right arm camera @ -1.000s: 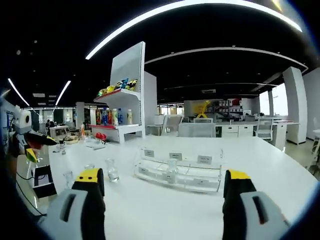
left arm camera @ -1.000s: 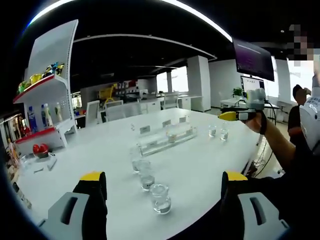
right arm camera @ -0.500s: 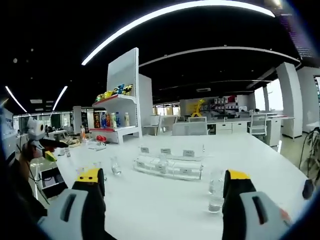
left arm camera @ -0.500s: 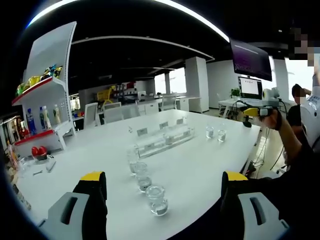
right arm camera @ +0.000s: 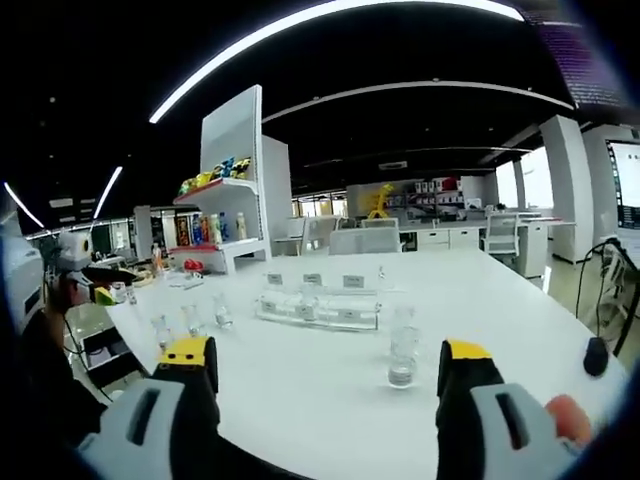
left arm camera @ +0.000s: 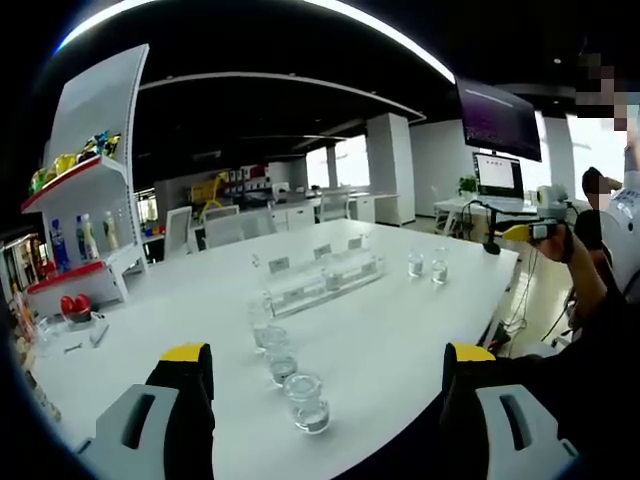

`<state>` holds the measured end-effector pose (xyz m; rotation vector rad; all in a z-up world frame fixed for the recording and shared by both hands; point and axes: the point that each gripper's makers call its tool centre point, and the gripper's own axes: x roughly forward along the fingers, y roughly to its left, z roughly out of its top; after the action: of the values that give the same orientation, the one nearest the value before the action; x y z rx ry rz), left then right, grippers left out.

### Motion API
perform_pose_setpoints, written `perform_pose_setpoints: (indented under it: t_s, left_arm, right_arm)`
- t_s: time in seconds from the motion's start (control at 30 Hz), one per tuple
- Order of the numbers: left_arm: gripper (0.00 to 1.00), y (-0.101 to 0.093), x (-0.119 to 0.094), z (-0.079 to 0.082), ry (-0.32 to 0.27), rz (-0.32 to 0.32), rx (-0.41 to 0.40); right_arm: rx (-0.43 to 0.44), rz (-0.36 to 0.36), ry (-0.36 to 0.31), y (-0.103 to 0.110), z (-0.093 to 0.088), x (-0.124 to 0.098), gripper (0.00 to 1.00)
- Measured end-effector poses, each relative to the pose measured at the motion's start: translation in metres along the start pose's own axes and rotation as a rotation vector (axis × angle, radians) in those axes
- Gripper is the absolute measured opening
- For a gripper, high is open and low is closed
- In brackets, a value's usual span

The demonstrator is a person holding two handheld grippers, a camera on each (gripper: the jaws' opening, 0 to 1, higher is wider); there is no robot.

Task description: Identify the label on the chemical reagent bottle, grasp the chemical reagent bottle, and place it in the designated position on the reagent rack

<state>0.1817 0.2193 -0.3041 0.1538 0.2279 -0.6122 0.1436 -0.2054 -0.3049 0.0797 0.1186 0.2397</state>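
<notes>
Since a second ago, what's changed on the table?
Nothing on the table moved. The right claw swung outward past the table's end. Both claws stay open and empty; the bottles and the rack stand as before.

table (left arm camera: 400, 340) white | reagent rack (left arm camera: 325, 280) clear, white labels | bottles (left arm camera: 305, 400) clear glass | jaw tips yellow | shelf (left arm camera: 75, 180) white, red edges

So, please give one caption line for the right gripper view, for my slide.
Open right gripper held above white table, facing clear reagent rack and glass bottles.
</notes>
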Motion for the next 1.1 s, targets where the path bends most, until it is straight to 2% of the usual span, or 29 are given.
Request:
perform_pose_setpoints:
  t_s: [0.13, 0.27, 0.8, 0.97, 1.1]
  left_arm:
    - [0.95, -0.001, 0.0, 0.0, 0.0, -0.002, 0.001]
    - [0.95, -0.002, -0.001, 0.001, -0.002, -0.002, 0.002]
    - [0.94, 0.001, -0.004, 0.0, 0.0, 0.002, 0.005]
    - [0.94, 0.002, -0.004, -0.001, 0.001, 0.005, 0.003]
    - [0.94, 0.002, -0.004, -0.001, 0.002, 0.006, 0.003]
  right_arm:
    - [0.03, -0.004, -0.021, -0.006, 0.007, -0.009, 0.85]
    - [0.022, -0.022, -0.026, -0.011, 0.009, -0.011, 0.82]
    - [-0.003, -0.014, 0.03, -0.007, -0.005, -0.005, 0.76]
    - [-0.012, -0.003, 0.037, -0.005, -0.008, -0.004, 0.67]
    - [-0.017, -0.003, 0.041, -0.004, -0.009, -0.003, 0.67]
